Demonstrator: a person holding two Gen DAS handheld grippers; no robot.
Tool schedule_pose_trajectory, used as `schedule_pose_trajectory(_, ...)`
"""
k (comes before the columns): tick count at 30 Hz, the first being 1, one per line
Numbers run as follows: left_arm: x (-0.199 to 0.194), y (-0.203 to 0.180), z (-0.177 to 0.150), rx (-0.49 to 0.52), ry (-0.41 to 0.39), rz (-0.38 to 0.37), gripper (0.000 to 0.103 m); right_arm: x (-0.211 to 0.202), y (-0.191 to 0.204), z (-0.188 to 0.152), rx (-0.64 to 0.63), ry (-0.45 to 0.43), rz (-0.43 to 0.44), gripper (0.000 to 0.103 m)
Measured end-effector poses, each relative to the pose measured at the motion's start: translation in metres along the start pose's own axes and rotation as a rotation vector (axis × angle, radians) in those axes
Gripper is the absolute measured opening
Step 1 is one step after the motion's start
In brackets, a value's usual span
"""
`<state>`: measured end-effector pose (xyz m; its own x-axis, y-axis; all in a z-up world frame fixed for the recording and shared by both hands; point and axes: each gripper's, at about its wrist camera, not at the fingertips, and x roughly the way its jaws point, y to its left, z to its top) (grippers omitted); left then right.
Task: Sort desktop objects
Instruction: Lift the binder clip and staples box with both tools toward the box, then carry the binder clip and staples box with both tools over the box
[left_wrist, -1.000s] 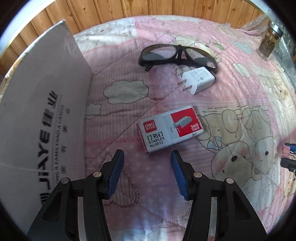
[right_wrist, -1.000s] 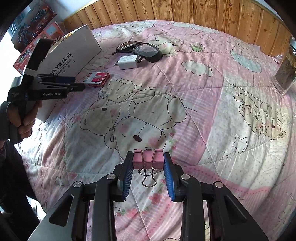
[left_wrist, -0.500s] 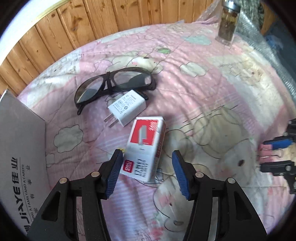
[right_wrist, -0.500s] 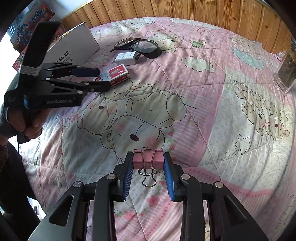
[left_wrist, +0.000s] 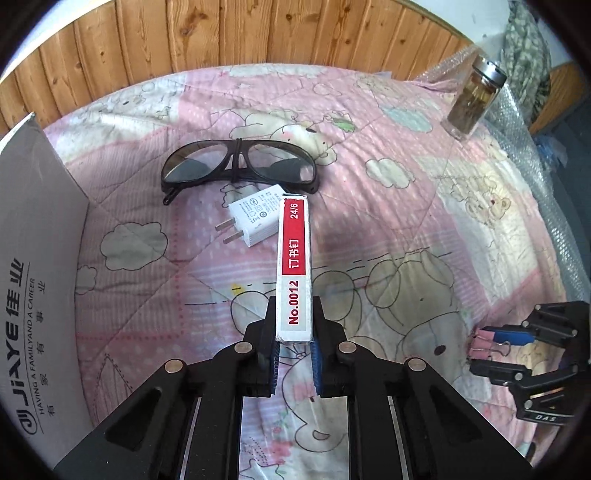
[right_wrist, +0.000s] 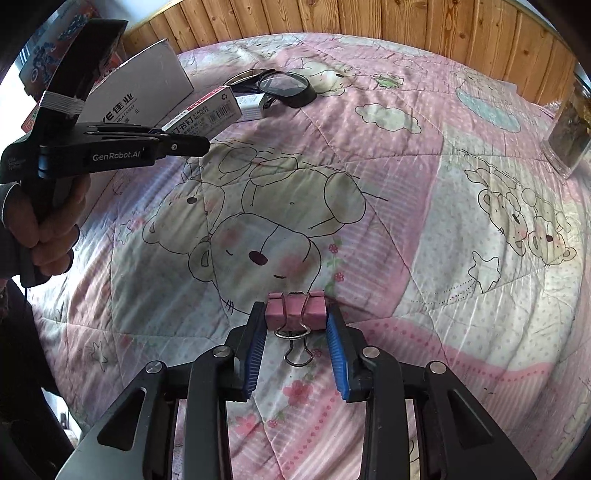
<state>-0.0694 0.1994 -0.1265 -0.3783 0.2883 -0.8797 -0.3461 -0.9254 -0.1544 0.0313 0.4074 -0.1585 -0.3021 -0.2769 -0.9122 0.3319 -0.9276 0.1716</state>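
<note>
Pink cartoon-bear quilt (left_wrist: 424, 229) lies before wood panelling; half a second ago our left gripper (left_wrist: 294, 328) stood wide around the flat red-and-white staple box (left_wrist: 294, 273), and now its jaws are closing on it, box edge-up, lifted near the quilt's left side. Our right gripper (right_wrist: 296, 325) keeps its narrow hold on the pink binder clip (right_wrist: 296, 312) near the front edge.

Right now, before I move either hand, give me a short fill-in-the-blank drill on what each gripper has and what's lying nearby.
1. The left gripper, its jaws closing, has the ____ box between them.
2. The right gripper is clamped on a pink ____ clip.
3. The white charger plug lies beside the black ____.
4. The glass jar stands ____.

Missing words: staples; binder; glasses; upright
</note>
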Motion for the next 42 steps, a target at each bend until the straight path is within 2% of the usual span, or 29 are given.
schedule_pose_trajectory(3,-0.015,0.0,0.0,-0.024,-0.017,-0.032,0.013,-0.009,0.005,0.004,0.01,-0.018,-0.009,0.033)
schedule_pose_trajectory(9,-0.054,0.0,-0.006,-0.054,-0.063,-0.039,0.013,-0.031,0.026,0.02,0.0,-0.081,-0.01,0.033)
schedule_pose_trajectory(14,-0.085,0.006,-0.017,-0.089,-0.094,-0.014,0.013,-0.037,0.051,0.032,-0.035,-0.107,-0.024,0.033)
schedule_pose_trajectory(24,-0.134,0.023,-0.043,-0.145,-0.154,0.057,0.013,-0.049,0.109,0.033,-0.079,-0.157,0.016,0.033)
schedule_pose_trajectory(33,-0.174,0.038,-0.054,-0.164,-0.206,0.078,0.013,-0.061,0.139,0.04,-0.103,-0.183,0.027,0.033)
schedule_pose_trajectory(42,-0.194,0.057,-0.058,-0.193,-0.221,0.088,0.013,-0.07,0.163,0.05,-0.134,-0.206,0.048,0.033)
